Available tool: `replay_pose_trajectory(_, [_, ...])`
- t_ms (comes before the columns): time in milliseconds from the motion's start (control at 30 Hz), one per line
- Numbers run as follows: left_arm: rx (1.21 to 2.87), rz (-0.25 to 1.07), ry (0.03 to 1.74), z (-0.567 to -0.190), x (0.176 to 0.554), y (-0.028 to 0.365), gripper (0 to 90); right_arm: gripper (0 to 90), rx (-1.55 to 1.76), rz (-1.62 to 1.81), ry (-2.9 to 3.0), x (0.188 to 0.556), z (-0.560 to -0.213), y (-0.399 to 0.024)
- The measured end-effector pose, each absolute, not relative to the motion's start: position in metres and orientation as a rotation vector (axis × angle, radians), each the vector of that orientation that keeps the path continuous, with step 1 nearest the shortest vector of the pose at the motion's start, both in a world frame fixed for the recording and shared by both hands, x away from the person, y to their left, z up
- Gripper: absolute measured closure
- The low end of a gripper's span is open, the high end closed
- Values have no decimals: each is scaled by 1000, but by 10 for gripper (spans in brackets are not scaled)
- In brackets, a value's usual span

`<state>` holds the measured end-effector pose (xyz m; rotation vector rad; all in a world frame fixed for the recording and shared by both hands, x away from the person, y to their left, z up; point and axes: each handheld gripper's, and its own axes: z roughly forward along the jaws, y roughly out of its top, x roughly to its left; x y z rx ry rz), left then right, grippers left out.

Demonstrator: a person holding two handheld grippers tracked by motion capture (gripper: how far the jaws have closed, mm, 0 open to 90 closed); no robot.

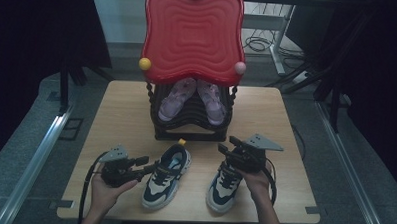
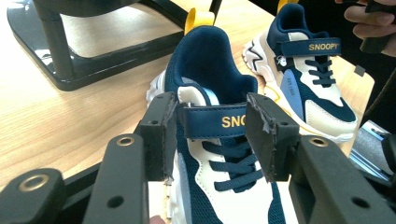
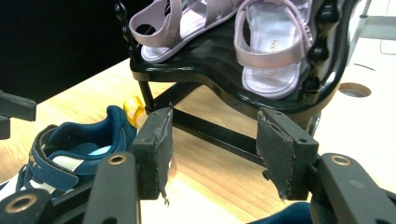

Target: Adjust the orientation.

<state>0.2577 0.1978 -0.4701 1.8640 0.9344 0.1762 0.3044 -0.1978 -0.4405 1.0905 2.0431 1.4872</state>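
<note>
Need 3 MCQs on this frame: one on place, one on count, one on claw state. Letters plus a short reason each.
1. Where do the lilac sandals sit?
A. on the black rack's shelf
B. on the table beside the sneakers
C. on the red tray

2. How many navy-and-white sneakers lie on the table?
A. one
B. two
C. three

3. How does the left claw stand at the left sneaker?
A. clamped on its sole
B. open, jaws either side of its strap
C. shut, away from it

Key: 1 A, the high view shows both sandals on the shelf under the red tray. 2 B, the left sneaker and the right sneaker lie side by side. 3 B, the left gripper view shows a gap between each pad and the strap.
</note>
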Motion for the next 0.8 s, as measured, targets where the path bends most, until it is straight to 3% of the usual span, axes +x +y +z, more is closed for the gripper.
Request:
replay_pose_trajectory(333, [1902, 124, 890, -464, 253, 186, 589, 465, 1103, 1483, 2029, 301, -441, -202])
replay_pose_trajectory(600, [1979, 62, 826, -463, 248, 171, 806, 465, 1117, 1485, 2015, 302, -444, -201])
replay_pose_trajectory(800, [2057, 7, 764, -467, 243, 152, 866, 461, 1136, 1490, 1992, 302, -446, -203])
